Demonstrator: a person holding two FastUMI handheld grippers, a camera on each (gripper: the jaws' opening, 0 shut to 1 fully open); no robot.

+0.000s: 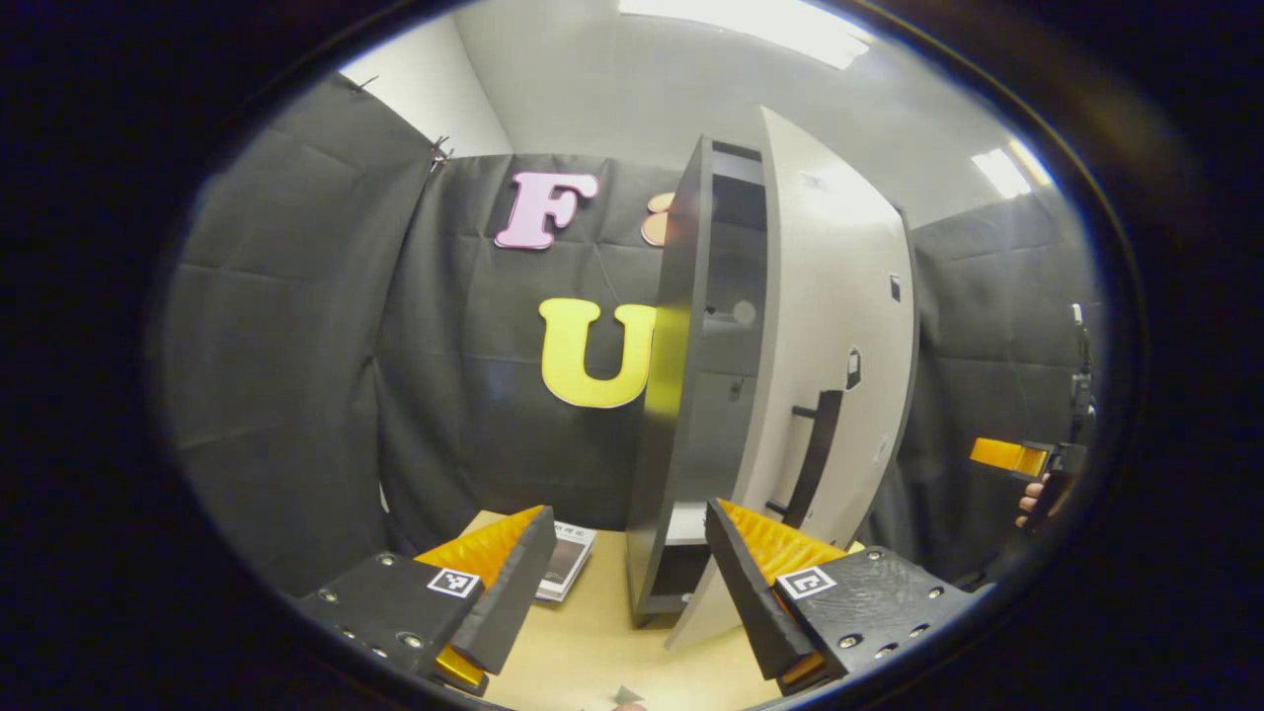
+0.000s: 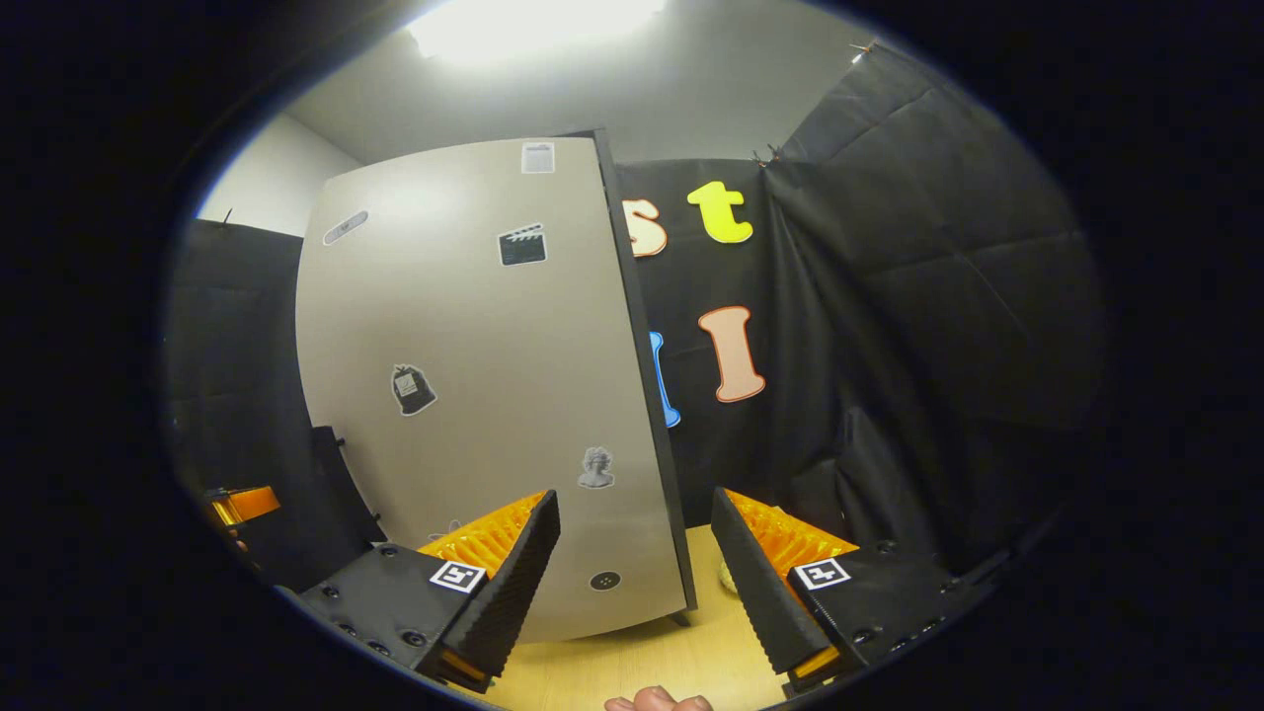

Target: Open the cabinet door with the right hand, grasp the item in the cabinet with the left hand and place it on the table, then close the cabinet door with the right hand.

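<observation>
Left gripper view: the left gripper (image 1: 627, 583) sits at 6 o'clock with its fingers spread wide and nothing between them, above the wooden table (image 1: 592, 652). The cabinet (image 1: 681, 395) stands upright on the table just past 12 o'clock of the fingers, its pale door (image 1: 839, 346) swung partly open toward 3 o'clock, the dark bar handle (image 1: 815, 454) on the door's face. Inside, shelves show, but I cannot tell whether anything sits on them. A small booklet (image 1: 568, 558) lies flat on the table at 11 o'clock of the fingers, left of the cabinet. The right gripper (image 1: 1017, 457), held by a hand (image 1: 1032, 499), shows at 3 o'clock, apart from the door.

Right gripper view: the right gripper (image 2: 632, 583) has its fingers spread apart, gripping nothing. The door's sticker-dotted face (image 2: 474, 395) stands from 9 to 12 o'clock, its edge between the fingers.
</observation>
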